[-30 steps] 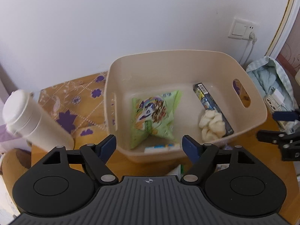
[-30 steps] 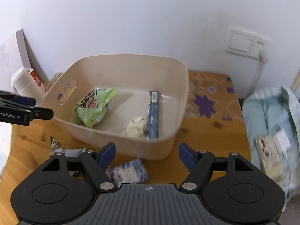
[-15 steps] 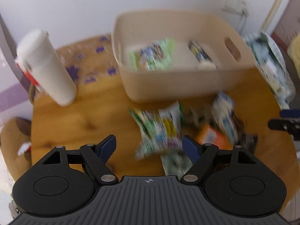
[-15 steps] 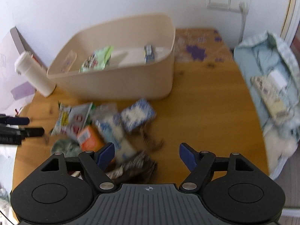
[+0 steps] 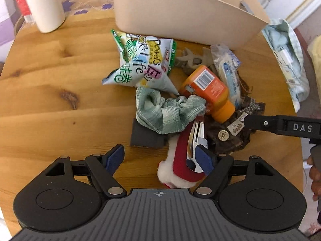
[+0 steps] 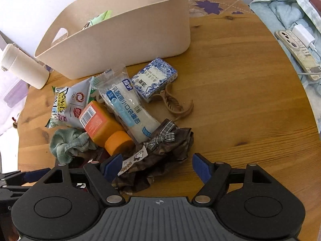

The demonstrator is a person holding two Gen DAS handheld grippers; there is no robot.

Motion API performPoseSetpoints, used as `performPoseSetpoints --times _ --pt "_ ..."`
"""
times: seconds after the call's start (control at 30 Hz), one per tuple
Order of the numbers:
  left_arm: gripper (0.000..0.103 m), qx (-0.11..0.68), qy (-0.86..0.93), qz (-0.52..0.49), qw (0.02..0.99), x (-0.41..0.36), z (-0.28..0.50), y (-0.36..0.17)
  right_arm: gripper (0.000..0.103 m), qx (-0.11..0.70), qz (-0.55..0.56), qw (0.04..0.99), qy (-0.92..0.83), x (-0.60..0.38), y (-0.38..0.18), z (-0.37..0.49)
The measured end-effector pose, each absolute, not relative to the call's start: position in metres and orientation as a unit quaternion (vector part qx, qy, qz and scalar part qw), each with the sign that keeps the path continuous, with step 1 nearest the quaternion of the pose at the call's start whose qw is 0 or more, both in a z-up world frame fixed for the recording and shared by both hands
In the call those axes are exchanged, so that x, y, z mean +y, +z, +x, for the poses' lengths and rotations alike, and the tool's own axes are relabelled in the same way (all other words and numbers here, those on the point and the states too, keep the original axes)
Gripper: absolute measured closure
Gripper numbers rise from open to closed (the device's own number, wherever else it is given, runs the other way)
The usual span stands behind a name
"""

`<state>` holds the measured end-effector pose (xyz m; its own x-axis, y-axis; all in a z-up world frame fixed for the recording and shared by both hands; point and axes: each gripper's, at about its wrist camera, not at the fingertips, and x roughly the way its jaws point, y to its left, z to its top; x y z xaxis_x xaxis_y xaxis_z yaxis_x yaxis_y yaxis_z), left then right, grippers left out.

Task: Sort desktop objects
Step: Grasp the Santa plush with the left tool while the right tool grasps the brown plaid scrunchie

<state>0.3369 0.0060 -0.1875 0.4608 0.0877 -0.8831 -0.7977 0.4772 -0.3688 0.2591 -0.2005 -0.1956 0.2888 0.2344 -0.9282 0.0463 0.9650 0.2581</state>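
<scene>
In the left wrist view your left gripper (image 5: 159, 157) hangs over the near edge of the pile with its jaws spread wide and nothing pressed between them; the red clip (image 5: 183, 156) with its white fluffy trim lies under the right finger, the green cloth (image 5: 166, 112) just beyond, a grey block (image 5: 143, 136) half under that cloth. Pick one thing only: I would judge the clip the easiest, since it lies on top and nearest, so centre it in the gap before you come down and close across its narrow body, not the fluff. Keep clear of the orange bottle (image 5: 210, 92), which leans on the cloth and may roll. The bin (image 5: 180, 14) stands at the far side of the worktop (image 5: 50, 92), touching the snack bag (image 5: 140, 62), so lift well up before you carry over its wall. In the right wrist view your right gripper (image 6: 157, 165) is likewise released, jaws wide, with the brown cloth (image 6: 160, 154) partly under its left finger and bare wood under the right. Shift toward the pile so the cloth sits in the middle, and pinch a thick fold; soft fabric probably slips from a thin grab. The bread packet (image 6: 128, 108) and the blue box (image 6: 154, 80) lie beyond, the packet's end touching the cloth, so raise slowly. Your other gripper shows at the lower left, near; move the two in turn.
</scene>
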Motion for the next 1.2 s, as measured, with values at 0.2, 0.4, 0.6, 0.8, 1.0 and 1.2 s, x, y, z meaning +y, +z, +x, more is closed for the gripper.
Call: performPoseSetpoints --times 0.2,0.4,0.6,0.8,1.0,1.2 --pt "0.024 0.427 0.303 -0.434 0.733 0.003 0.35 -0.196 0.023 0.607 0.124 0.783 0.05 -0.195 -0.211 0.262" --pt "0.024 0.412 0.313 -0.478 0.709 0.001 0.358 -0.206 0.018 0.61 0.134 0.78 0.042 -0.198 -0.219 0.264" --pt "0.023 0.427 0.321 -0.457 0.711 -0.012 0.373 -0.21 0.025 0.609 0.124 0.781 0.056 -0.199 -0.217 0.257" --pt "0.025 0.434 0.345 -0.44 0.706 -0.019 0.382 -0.206 0.041 0.609 0.123 0.781 0.064 -0.205 -0.216 0.251" --pt "0.061 0.427 0.367 -0.429 0.707 -0.024 0.385 -0.201 0.058 0.608 0.115 0.783 0.061 -0.213 -0.214 0.243" --pt "0.071 0.42 0.378 -0.438 0.699 -0.023 0.38 -0.201 0.071 0.61 0.112 0.781 0.075 -0.221 -0.211 0.234"
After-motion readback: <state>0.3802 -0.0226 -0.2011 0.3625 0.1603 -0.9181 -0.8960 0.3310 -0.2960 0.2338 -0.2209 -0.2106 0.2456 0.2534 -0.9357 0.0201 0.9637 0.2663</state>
